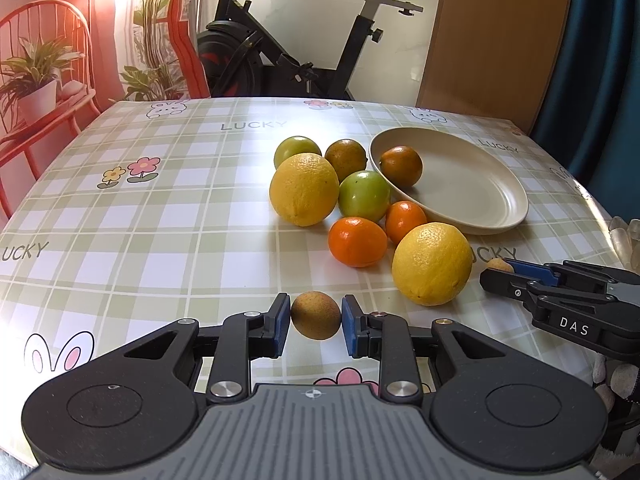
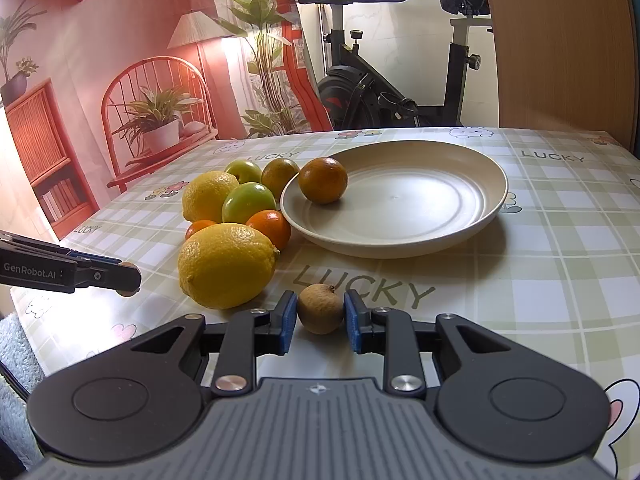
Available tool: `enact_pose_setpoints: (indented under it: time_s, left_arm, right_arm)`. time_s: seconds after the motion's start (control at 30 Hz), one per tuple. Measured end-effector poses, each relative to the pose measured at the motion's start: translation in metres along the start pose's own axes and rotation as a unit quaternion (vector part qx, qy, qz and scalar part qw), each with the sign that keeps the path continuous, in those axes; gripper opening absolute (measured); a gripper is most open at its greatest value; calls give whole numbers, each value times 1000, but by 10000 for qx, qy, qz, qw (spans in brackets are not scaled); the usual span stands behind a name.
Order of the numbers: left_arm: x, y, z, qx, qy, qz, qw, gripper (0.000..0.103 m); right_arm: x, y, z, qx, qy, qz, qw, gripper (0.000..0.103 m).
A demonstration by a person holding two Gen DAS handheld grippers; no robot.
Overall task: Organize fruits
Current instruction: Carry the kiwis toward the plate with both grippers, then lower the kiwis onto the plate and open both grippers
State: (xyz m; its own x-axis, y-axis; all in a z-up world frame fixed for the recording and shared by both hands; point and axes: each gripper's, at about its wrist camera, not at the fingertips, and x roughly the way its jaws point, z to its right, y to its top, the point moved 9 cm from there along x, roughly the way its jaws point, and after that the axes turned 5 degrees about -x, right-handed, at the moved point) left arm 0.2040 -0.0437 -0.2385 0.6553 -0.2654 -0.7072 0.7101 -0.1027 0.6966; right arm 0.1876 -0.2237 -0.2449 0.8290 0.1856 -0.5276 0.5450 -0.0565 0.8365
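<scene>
Blue-padded left gripper (image 1: 315, 316) clamps a small brown fruit (image 1: 316, 315) above the checked tablecloth (image 1: 160, 216); right gripper (image 2: 320, 312) pinches another longan (image 2: 320, 309). Only its view shows the cream plate (image 2: 420, 232) whole.

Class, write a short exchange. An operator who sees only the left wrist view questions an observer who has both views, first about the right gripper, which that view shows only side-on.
Operator: I see the right gripper only from the side. Is it holding anything?
Observer: Yes, it is shut on a small brown fruit, with the blue pads pressing on both sides.
Operator: My left gripper grips a speckled brown fruit. Is there any marking on its side?
Observer: Yes, white lettering there reads "GenRobot.AI".
</scene>
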Motion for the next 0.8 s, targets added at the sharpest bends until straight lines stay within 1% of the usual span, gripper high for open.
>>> enact_pose_setpoints:
  time_s: [0.17, 0.33, 0.43, 0.5, 0.6, 0.67, 0.8]
  left_arm:
    - [-8, 9, 1, 79, 27, 212, 9997, 30]
    - [-20, 27, 7, 241, -32, 506, 9984, 30]
    - [-23, 40, 16, 355, -185, 643, 9971, 30]
    - [-23, 51, 25, 414, -349, 702, 9961, 30]
    - [-17, 67, 40, 331, -790, 613, 9944, 30]
    - [-5, 77, 49, 269, -957, 518, 9937, 30]
    - [28, 94, 65, 281, -1028, 290, 9939, 30]
  right_arm:
    - [-3, 0, 4, 79, -114, 4, 9999, 28]
    - [-15, 10, 6, 127, -197, 177, 9996, 28]
    - [-21, 18, 7, 114, -222, 281, 9993, 28]
    - [-22, 25, 7, 111, -225, 333, 9991, 28]
    - [-22, 37, 8, 20, -235, 411, 9989, 28]
    - [-18, 48, 8, -125, -253, 443, 9986, 28]
    - [0, 62, 11, -377, -296, 368, 9982, 28]
